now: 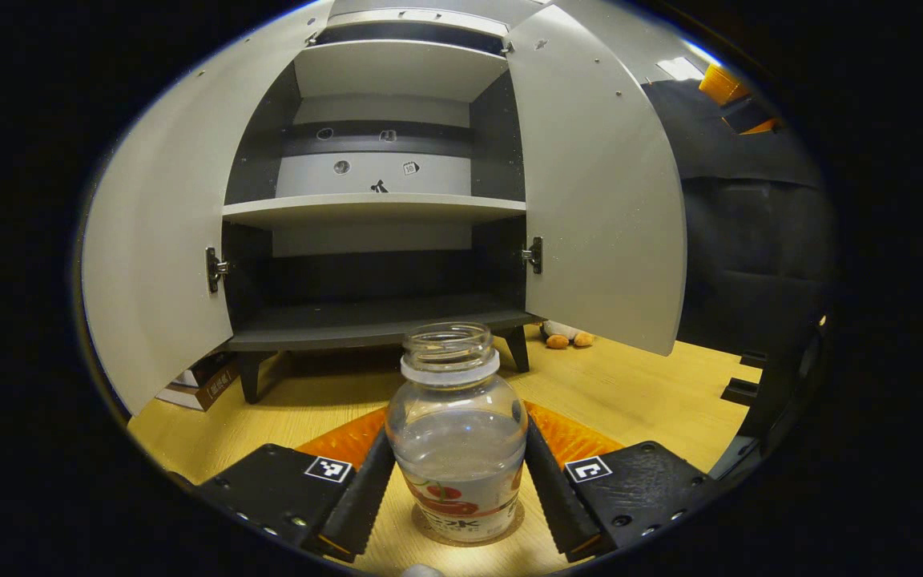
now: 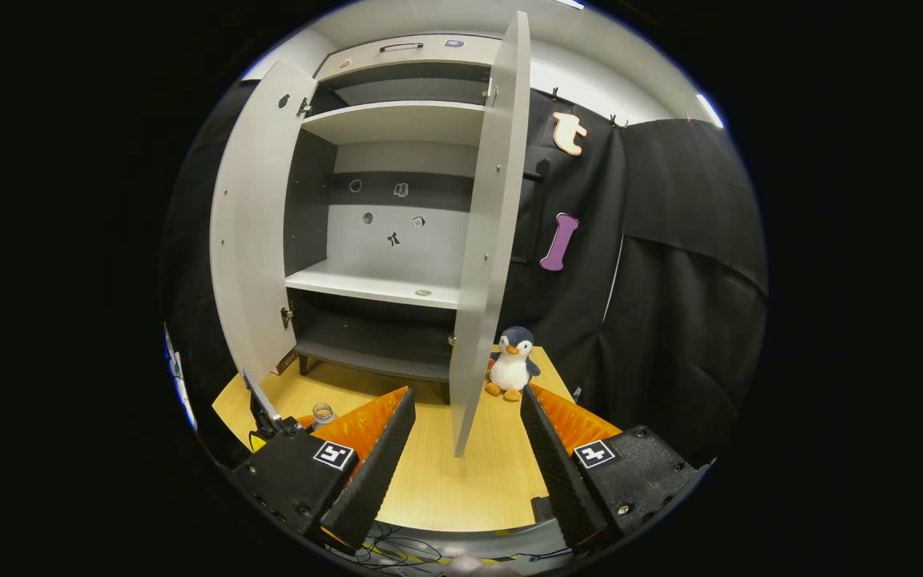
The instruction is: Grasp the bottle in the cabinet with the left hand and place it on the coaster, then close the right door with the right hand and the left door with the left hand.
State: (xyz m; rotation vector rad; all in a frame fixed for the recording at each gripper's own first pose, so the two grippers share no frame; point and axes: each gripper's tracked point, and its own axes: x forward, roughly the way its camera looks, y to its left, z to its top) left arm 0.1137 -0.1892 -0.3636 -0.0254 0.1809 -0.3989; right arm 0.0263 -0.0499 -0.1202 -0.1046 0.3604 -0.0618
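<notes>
1. Clear plastic bottle (image 1: 457,433), capless, with a white neck ring and a red-and-white label, stands upright on a thin round brown coaster (image 1: 429,525) on the pale wooden table (image 1: 654,393), outside and in front of the cabinet. Placement on the coaster appears complete.
2. Left gripper (image 1: 457,485) brackets the bottle, one finger on each flank at or very near the wall; whether the pads press or have just let go cannot be told, so its grip is left undetermined. The low, level approach suits setting the bottle down without tipping it.
3. Grey two-door cabinet (image 1: 373,210), with pale shelves and a dark interior, stands with both doors swung wide. The left door (image 1: 153,240) and right door (image 1: 598,184) remain to be closed.
4. Right gripper (image 2: 461,449) hangs released, fingers spread with nothing between them, aimed at the free edge of the right door (image 2: 489,240), a position judged ready for pushing it shut.
5. Stuffed penguin toy (image 2: 513,363) sits on the table beside that door.
6. Bottle label: red fruit motif with printed characters, too distorted to read reliably.
</notes>
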